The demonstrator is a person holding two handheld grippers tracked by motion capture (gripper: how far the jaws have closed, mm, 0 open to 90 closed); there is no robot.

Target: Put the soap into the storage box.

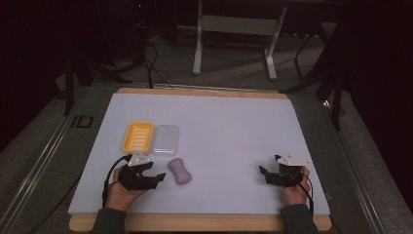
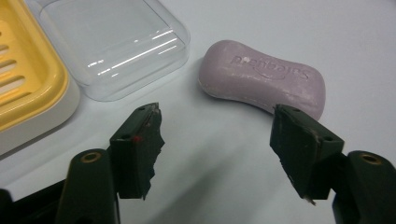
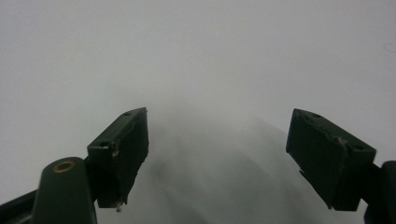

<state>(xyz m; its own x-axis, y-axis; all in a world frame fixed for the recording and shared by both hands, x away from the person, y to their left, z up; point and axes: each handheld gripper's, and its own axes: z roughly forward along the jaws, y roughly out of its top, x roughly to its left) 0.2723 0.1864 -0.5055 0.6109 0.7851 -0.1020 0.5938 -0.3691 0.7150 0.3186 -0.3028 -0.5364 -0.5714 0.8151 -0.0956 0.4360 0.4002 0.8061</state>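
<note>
A purple bar of soap (image 1: pixel 179 171) (image 2: pixel 261 77) lies flat on the white table mat, with embossed lettering on its top. Behind it to the left sit a yellow slotted soap dish (image 1: pixel 138 136) (image 2: pixel 23 84) and its clear plastic lid (image 1: pixel 165 139) (image 2: pixel 116 46), side by side. My left gripper (image 1: pixel 157 176) (image 2: pixel 217 140) rests low on the mat just left of the soap, open, jaws wide apart with nothing between them. My right gripper (image 1: pixel 265 171) (image 3: pixel 217 154) rests near the front right of the mat, open over bare surface.
The white mat (image 1: pixel 229 126) covers a wooden tabletop (image 1: pixel 195 223). Beyond the far edge stand the legs of a white desk frame (image 1: pixel 234 39) on a dark floor, with cables (image 1: pixel 151 63) trailing at the back left.
</note>
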